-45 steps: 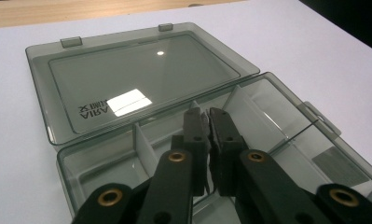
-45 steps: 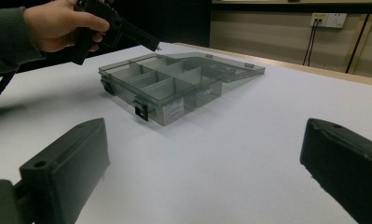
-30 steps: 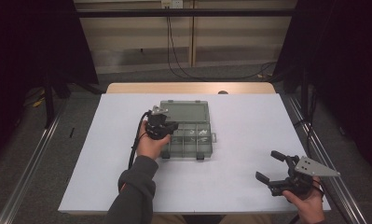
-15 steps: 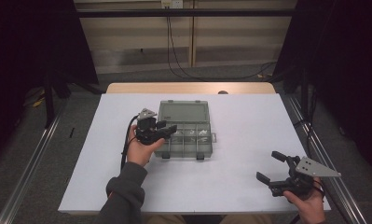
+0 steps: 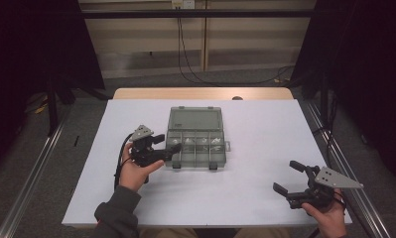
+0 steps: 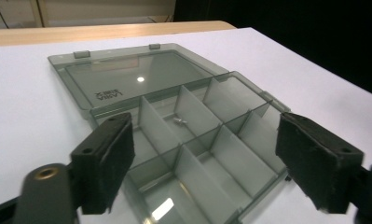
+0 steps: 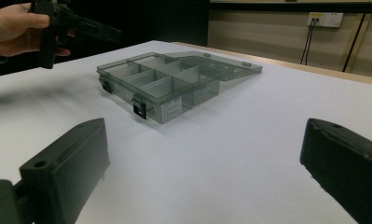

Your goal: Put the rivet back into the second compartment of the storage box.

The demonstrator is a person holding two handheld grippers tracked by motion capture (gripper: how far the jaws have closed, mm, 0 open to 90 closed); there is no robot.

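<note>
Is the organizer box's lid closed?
No: the organizer box lies open, its lid folded back flat on the table, compartments exposed.

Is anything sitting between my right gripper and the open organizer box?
Nothing visible. Bare white table lies between the right gripper and the organizer box. The left gripper is at the box's opposite side, out of that path.

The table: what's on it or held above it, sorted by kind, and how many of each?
Clear compartment boxes, lid open: 1, the organizer box
Hand-held grippers, fingers apart: 2, the left gripper and the right gripper
Small metal bits in the box's compartments: several, too small to count
Total, leaving the bits out: 3
</note>
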